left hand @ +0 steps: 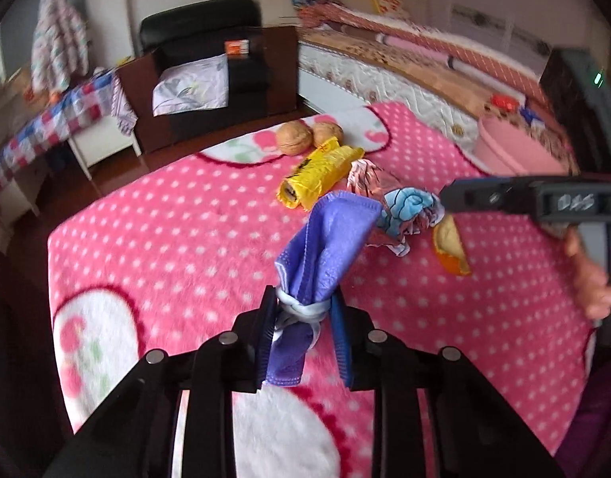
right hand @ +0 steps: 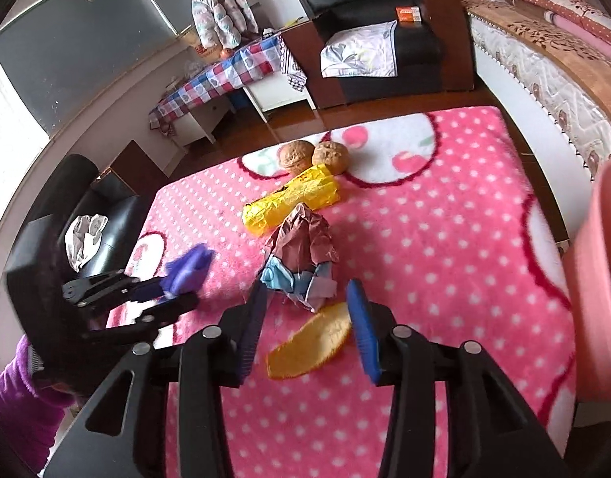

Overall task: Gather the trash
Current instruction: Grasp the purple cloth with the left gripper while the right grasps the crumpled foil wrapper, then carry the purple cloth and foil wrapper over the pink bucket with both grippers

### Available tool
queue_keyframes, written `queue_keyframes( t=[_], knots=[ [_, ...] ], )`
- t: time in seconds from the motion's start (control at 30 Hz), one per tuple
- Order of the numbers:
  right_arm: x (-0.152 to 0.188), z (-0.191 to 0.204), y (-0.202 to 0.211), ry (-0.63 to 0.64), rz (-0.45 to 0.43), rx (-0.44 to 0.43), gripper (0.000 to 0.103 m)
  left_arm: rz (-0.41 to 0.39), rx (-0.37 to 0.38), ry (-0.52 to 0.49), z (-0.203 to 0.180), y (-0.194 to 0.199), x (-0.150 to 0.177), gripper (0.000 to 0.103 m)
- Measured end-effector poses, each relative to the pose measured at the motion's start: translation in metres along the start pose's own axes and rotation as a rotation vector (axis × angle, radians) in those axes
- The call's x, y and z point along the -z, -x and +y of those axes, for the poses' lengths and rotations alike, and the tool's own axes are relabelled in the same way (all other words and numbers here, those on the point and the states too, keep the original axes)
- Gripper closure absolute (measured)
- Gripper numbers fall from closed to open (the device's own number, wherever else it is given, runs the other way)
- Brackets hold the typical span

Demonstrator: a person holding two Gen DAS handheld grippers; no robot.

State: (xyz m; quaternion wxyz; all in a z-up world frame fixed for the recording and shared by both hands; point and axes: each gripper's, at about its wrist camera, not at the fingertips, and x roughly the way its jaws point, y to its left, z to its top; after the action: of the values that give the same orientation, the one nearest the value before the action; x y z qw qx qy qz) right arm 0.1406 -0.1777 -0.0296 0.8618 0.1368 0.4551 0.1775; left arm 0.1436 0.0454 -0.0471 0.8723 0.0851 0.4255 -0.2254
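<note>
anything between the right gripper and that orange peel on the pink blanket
Nothing visible blocks it. The orange peel lies bare on the blanket, in the open gap just ahead of the right gripper. The crumpled wrapper lies just beyond the peel, near the left fingertip, so it might get nudged.

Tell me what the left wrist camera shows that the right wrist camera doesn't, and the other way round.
Only the left wrist view shows the left gripper closed on the purple face mask with its white ear loops wound around it.

Only the right wrist view shows the right gripper's fingers from behind, open, with the orange peel lying on the blanket between them, unpinched, and a purple sleeve at lower left.

Both show the pink dotted blanket, two walnuts, the yellow wrapper, the crumpled foil wrapper and the pink bin.
</note>
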Motion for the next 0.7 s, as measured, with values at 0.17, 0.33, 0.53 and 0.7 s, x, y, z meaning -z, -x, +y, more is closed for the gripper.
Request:
queue_keyframes(
  t=[0.17,0.33,0.53,0.7],
  knots=[
    [-0.004,0.001,-0.016,0.021,0.027,0.015,0.059,-0.007,0.024,0.113,0.007,0.011,0.012,0.078],
    [-0.008,0.012,-0.033,0.088,0.034,0.036,0.059,-0.009,0.034,0.178,0.007,0.016,0.022,0.078],
    [-0.010,0.014,-0.039,0.094,0.007,0.012,0.063,-0.013,0.035,0.238,0.007,0.022,0.031,0.078],
    [-0.009,0.010,-0.030,0.074,-0.005,-0.007,0.077,-0.020,0.028,0.264,0.004,0.028,0.033,0.078]
  ],
)
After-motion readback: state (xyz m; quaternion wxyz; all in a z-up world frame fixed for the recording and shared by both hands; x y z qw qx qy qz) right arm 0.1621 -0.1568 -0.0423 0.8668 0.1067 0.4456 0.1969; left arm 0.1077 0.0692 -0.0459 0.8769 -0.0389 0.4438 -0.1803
